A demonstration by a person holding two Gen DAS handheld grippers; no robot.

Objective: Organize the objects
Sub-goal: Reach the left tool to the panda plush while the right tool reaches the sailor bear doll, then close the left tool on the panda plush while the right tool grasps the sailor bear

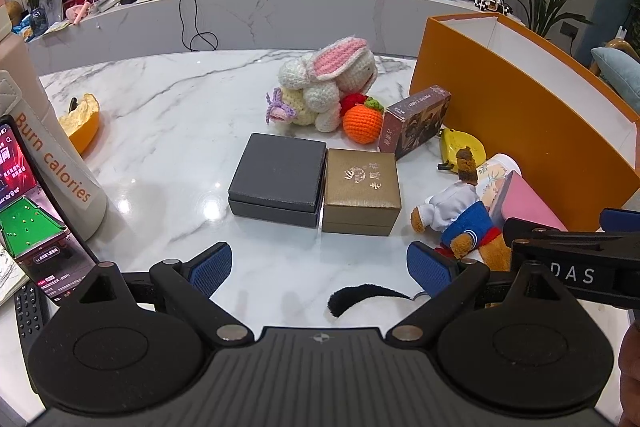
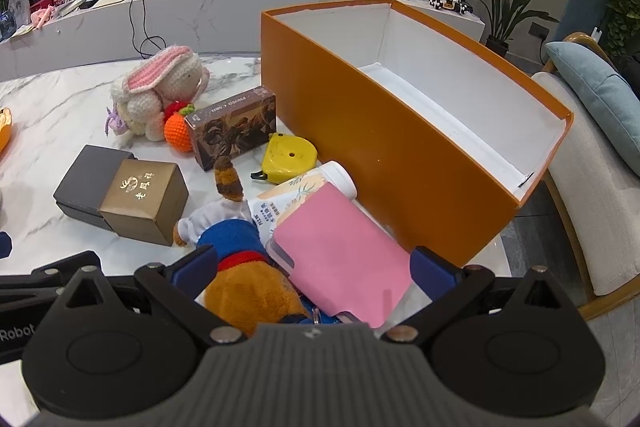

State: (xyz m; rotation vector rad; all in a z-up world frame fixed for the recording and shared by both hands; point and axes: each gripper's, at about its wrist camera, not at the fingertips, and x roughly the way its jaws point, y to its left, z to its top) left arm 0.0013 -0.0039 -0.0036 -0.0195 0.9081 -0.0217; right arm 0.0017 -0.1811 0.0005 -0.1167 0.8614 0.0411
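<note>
Orange box (image 2: 384, 155) stands open on the marble table (image 1: 160, 131), white inside; right gripper (image 2: 314, 265) spread wide, gripping nothing, pink case (image 2: 340, 259) and plush bear (image 2: 244, 287) lying between its fingers; left gripper (image 1: 320, 265) wide open over bare marble, grey box (image 1: 280, 179) and gold box (image 1: 362, 191) ahead, touching.

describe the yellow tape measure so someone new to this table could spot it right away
Start at the big orange box standing open on the marble table. At the foot of its long orange wall lies the tape measure, between the dark card box and a white-capped bottle. It is the only yellow thing there, rounded and flat.
</note>
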